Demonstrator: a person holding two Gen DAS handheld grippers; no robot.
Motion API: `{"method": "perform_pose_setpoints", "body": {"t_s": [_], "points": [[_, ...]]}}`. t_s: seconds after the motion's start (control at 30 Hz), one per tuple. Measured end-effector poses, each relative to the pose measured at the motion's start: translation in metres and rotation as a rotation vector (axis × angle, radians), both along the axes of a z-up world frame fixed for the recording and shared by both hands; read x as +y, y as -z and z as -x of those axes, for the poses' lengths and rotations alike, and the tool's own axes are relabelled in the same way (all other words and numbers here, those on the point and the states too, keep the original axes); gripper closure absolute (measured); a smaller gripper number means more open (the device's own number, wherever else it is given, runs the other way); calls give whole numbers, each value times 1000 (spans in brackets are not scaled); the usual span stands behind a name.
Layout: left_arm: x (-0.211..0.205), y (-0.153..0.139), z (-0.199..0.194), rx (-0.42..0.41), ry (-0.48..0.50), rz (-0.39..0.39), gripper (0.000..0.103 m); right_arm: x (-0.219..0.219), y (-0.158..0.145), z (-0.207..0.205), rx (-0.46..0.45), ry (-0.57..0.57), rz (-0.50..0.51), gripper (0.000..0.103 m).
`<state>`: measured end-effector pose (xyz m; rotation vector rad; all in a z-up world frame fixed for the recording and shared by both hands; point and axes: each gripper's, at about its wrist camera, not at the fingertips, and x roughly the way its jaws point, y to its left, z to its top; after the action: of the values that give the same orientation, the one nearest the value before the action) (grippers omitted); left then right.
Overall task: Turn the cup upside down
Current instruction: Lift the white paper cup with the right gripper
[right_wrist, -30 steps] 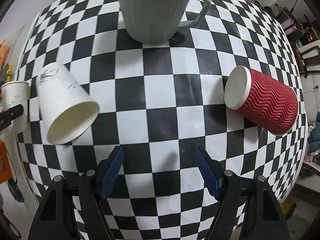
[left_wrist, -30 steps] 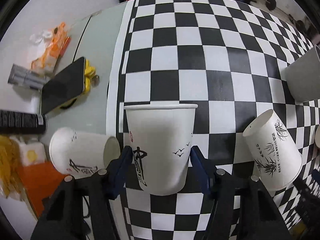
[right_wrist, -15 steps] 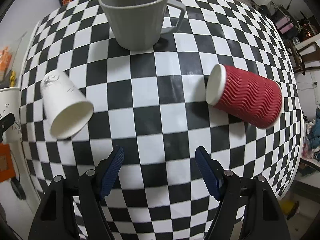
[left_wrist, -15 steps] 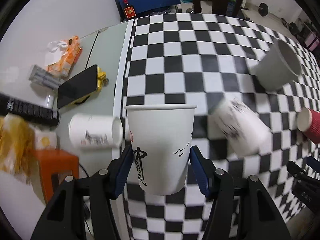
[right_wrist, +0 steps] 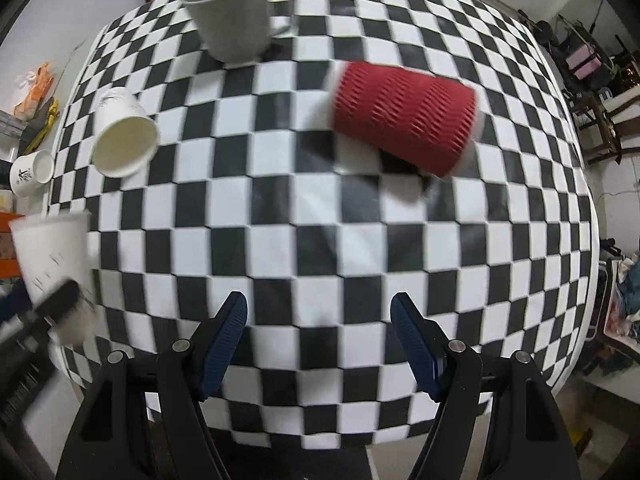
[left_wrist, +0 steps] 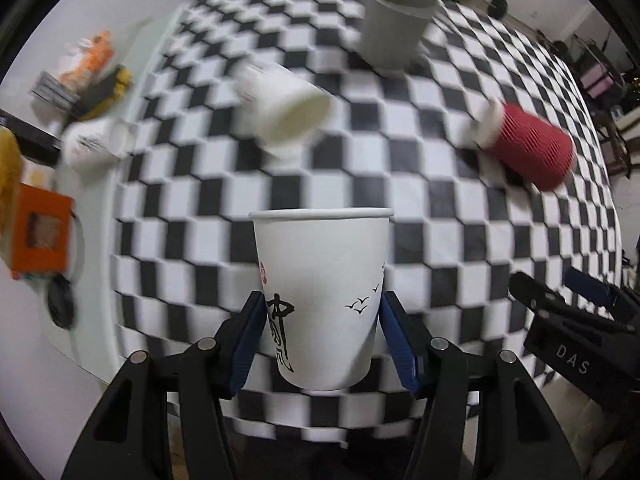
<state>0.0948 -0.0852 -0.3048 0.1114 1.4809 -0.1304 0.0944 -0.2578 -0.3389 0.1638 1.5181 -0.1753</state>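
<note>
My left gripper (left_wrist: 322,320) is shut on a white paper cup (left_wrist: 320,280) with black calligraphy and small birds. It holds the cup upright, rim up, high above the checkered tablecloth (left_wrist: 400,184). The same cup shows blurred at the left edge of the right wrist view (right_wrist: 52,256). My right gripper (right_wrist: 319,320) is open and empty above the near part of the cloth (right_wrist: 320,248); it also shows at the right edge of the left wrist view (left_wrist: 560,300).
A white paper cup (right_wrist: 124,136) and a red ribbed cup (right_wrist: 404,116) lie on their sides. A grey mug (right_wrist: 232,12) stands upright at the back. Another white cup (right_wrist: 30,168), a phone and clutter (left_wrist: 80,80) sit left of the cloth.
Both grippers have risen and pulled back from the table. The left one has lifted the white cup with it, still upright. The views are motion-blurred now.
</note>
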Motion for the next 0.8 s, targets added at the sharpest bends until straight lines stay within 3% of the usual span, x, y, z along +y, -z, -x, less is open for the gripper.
{"method": "perform_pose_setpoints", "body": {"t_s": [0.23,0.33,0.47,0.63,0.73,0.8], "points": [[-49,41,7,68,16,20,48,-52,17,30,19,51,15,27],[-54,54,-1,84,23,10,47,-75,37,34,27,73,16,27],[-56,67,-9,102,41,-8,44,-85,38,37,36,89,20,27],[-48,75,-22,119,28,26,43,-93,45,36,44,108,26,27],[-41,79,-29,110,24,40,21,-95,43,38,44,127,20,27],[-35,78,-34,107,20,53,15,-93,40,38,43,128,24,27]]}}
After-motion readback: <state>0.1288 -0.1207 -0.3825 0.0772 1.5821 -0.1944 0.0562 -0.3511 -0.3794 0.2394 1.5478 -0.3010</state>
